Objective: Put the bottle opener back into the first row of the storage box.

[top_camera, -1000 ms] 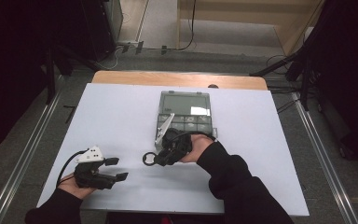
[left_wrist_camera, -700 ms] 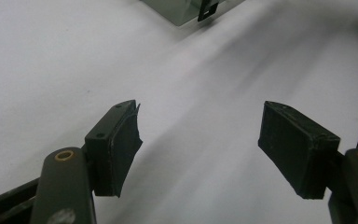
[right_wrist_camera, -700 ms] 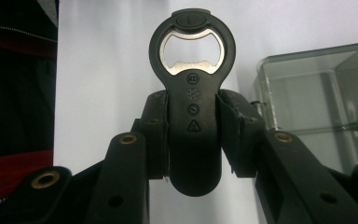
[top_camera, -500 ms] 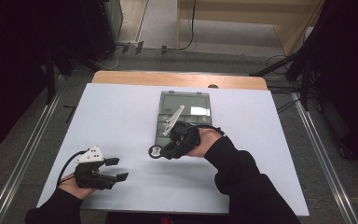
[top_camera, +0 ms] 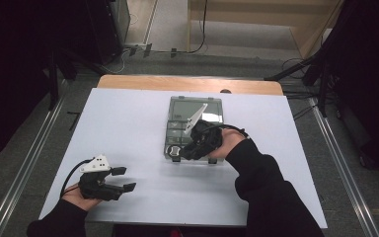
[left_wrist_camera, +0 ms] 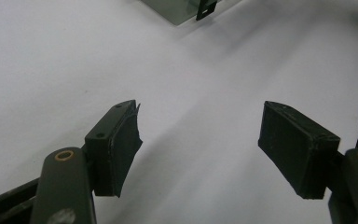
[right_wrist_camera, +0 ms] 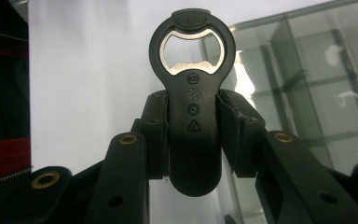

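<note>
Gripping a black bottle opener (top_camera: 174, 150), the right gripper (top_camera: 190, 148) hovers over the near-left corner of a clear compartmented box (top_camera: 195, 109) at the white bench's (top_camera: 128, 123) centre in the high view; the left gripper (top_camera: 121, 180) rests at 7 o'clock, jaws spread and empty. Left gripper view: pads (left_wrist_camera: 121, 140) parted above bare bench. Right gripper view: jaws clenched on the opener's handle, ring end at 12 o'clock.

The bottle opener's (right_wrist_camera: 192, 107) handle end is hidden between the right gripper's (right_wrist_camera: 192, 135) pads; the clear compartment box (right_wrist_camera: 307, 84) runs off the frame's right edge.
</note>
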Tool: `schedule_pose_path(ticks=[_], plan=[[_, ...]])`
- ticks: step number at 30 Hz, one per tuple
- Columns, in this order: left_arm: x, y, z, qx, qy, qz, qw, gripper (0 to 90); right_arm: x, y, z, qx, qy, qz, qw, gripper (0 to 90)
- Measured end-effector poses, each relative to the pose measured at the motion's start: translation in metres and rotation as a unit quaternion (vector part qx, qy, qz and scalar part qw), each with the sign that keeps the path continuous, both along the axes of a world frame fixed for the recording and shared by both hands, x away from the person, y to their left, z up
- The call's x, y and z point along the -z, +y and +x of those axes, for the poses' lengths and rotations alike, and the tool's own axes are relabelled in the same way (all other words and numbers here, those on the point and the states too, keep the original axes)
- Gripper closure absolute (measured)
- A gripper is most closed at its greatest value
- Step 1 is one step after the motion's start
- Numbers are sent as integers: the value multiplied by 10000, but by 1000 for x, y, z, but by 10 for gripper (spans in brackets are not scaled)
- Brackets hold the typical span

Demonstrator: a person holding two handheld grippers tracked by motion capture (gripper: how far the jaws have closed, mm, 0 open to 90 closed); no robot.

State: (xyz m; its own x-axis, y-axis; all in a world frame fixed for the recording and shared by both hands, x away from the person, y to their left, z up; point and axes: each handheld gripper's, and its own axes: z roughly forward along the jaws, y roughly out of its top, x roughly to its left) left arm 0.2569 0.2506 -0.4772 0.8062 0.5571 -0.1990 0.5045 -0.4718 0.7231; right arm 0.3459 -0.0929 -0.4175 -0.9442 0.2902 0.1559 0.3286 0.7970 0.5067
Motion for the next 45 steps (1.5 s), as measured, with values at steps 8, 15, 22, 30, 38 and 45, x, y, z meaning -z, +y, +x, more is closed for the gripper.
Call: schedule_pose_path(ticks=[8, 15, 22, 30, 38, 45], plan=[[0, 0, 0, 10, 1, 4, 10000, 284, -2, -16, 12, 76, -67, -18, 9999, 655], [0, 0, 0, 9, 0, -4, 10000, 284, -1, -32, 27, 180, -100, -13, 9998, 655], [0, 0, 0, 18, 1, -13, 10000, 284, -1, -40, 40, 243, -103, -6, 9997, 656], [0, 0, 0, 20, 5, -18, 10000, 284, 4, -43, 61, 368, -72, -22, 9993, 655], [0, -1, 0, 23, 2, -32, 10000, 284, 14, -42, 79, 313, -65, -34, 9995, 655], [0, 0, 0, 12, 17, -52, 10000, 284, 18, -37, 90, 225, -94, -67, 9997, 655]])
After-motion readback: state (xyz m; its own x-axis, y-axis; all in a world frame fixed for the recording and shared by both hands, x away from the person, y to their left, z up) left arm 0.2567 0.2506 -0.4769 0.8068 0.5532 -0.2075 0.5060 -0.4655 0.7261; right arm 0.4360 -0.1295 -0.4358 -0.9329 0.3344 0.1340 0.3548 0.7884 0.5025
